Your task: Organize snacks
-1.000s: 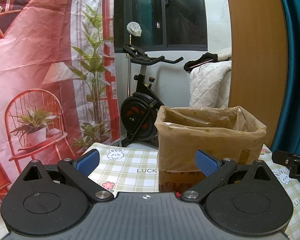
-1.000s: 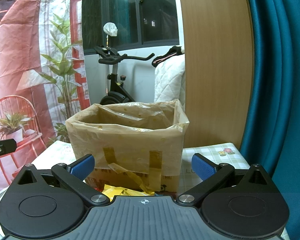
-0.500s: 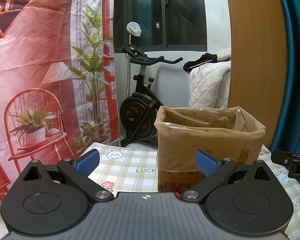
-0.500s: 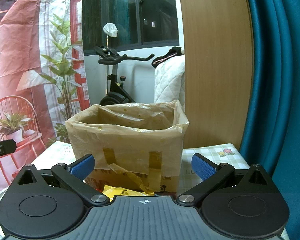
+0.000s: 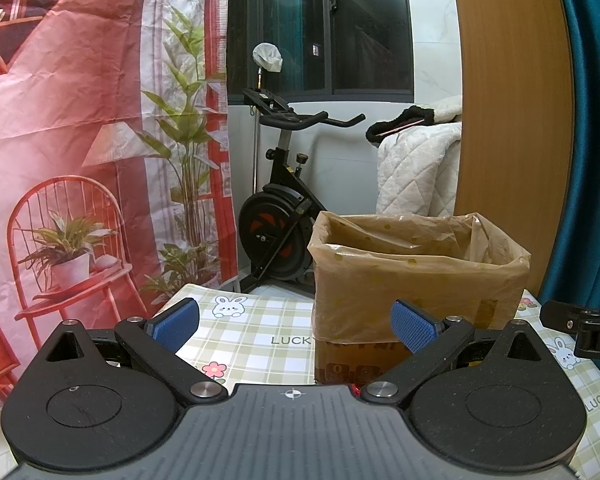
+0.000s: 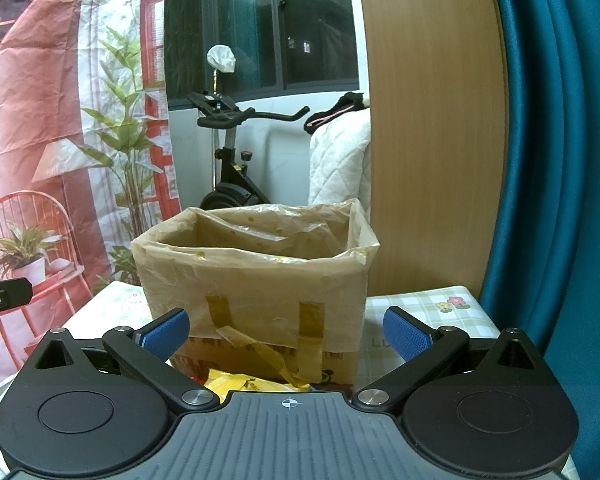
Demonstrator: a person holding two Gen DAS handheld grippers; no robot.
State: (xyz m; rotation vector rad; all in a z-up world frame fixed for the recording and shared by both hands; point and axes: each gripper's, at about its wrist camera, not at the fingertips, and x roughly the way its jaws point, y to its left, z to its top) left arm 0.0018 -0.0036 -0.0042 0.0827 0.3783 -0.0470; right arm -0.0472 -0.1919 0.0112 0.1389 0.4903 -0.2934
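Note:
A cardboard box lined with a tan plastic bag (image 5: 416, 276) (image 6: 256, 280) stands on a checked tablecloth (image 5: 260, 332). My left gripper (image 5: 294, 324) hovers in front of the box, a little to its left, open and empty. In front of the same box my right gripper (image 6: 284, 332) is held open, nothing between its blue pads (image 6: 404, 334). A yellow snack packet (image 6: 248, 382) lies on the table just below the right gripper, mostly hidden by the gripper body. A speck of red (image 5: 355, 389) peeks out under the left gripper. The right gripper's tip (image 5: 580, 326) shows at the left view's right edge.
Behind the table stand an exercise bike (image 5: 284, 216), a white quilted cover (image 5: 416, 172) and a wooden panel (image 6: 432, 120). A red printed backdrop (image 5: 80, 120) hangs on the left, a teal curtain (image 6: 560, 160) on the right. The table's far edge lies just beyond the box.

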